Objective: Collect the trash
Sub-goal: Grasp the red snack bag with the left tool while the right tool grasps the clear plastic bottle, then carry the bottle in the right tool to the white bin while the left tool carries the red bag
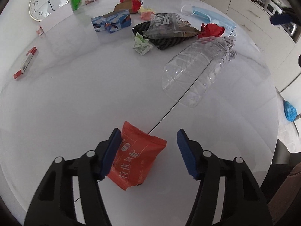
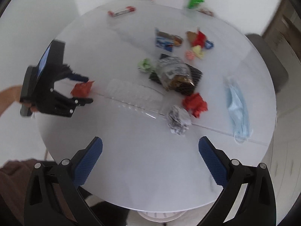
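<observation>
The left gripper (image 1: 148, 150) straddles an orange snack wrapper (image 1: 138, 160) at the lower centre of its own view; its left pad touches the wrapper's edge while the right pad stands clear, so the jaws are apart and nothing is clamped; the wrapper lies on the round white worktop (image 1: 75, 98). Only this view shows sharp detail: a clear plastic bottle (image 1: 195, 69) on its side at centre right, a wall clock (image 1: 49, 0) at upper left, a blue printed box (image 1: 112, 21), a crumpled green paper (image 1: 142, 44) and a blue face mask (image 1: 210, 17) toward the top.

The right wrist view, blurred, shows what the other cannot: the left gripper from outside at the left edge, a hand (image 2: 28, 107) on its handle, the wrapper between its fingers; the right gripper (image 2: 150, 162) hangs at the bottom of the frame with jaws wide apart and empty above bare worktop; a grey crumpled foil (image 2: 177, 119) and a red paper wad (image 2: 195, 103) lie at centre right.
</observation>
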A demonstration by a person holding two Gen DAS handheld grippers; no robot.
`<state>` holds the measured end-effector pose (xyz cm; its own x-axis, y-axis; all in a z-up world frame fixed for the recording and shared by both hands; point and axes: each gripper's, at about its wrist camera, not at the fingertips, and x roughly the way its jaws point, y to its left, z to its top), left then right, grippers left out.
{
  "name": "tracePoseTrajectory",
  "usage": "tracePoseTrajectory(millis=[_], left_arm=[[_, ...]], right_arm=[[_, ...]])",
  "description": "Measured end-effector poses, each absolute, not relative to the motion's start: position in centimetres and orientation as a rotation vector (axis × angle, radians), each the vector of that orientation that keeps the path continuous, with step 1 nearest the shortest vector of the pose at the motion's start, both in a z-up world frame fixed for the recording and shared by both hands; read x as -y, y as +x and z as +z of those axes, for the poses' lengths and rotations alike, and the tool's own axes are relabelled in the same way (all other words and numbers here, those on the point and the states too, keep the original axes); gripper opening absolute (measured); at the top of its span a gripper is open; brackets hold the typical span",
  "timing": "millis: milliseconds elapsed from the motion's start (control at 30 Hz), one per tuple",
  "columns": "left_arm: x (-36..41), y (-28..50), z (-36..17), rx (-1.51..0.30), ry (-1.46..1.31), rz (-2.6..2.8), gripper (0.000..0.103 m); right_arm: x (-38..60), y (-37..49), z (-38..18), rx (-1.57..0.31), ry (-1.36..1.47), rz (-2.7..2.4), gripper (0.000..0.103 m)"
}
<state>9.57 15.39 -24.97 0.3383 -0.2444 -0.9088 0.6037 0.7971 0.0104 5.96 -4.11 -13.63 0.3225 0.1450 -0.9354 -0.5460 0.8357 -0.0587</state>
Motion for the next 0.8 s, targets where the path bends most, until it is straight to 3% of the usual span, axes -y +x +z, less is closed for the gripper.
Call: tracePoseTrajectory(millis=[200, 400, 533, 633, 800], left_arm=[[-16.2, 9.5, -25.6, -1.127, 0.382, -0.599, 0.036], [-17.3, 8.8, -26.3, -1.138, 0.395, -0.581, 0.030], [-18.1, 8.7, -26.1, -1.138, 0.370, -0.568, 0.028], [-18.6, 8.8, -25.8, -1.132, 0.355, -0.559, 0.024], [-19.2, 9.4, -25.0, -1.134, 0.292, -0.556, 0.020]], right_arm=[[-2.9, 8.2, -18.1, -1.116, -0.871, 0.733, 0.101], [-7.2, 9.3, -23.6, -1.074, -1.195, 0.878, 0.100], [-8.1, 9.5, -25.8, -1.098, -1.255, 0.929, 0.095], [-8.3, 10.1, -26.2, -1.151, -1.221, 0.949, 0.075], [-7.1, 11.4, -25.3, -1.217, -1.039, 0.904, 0.071]])
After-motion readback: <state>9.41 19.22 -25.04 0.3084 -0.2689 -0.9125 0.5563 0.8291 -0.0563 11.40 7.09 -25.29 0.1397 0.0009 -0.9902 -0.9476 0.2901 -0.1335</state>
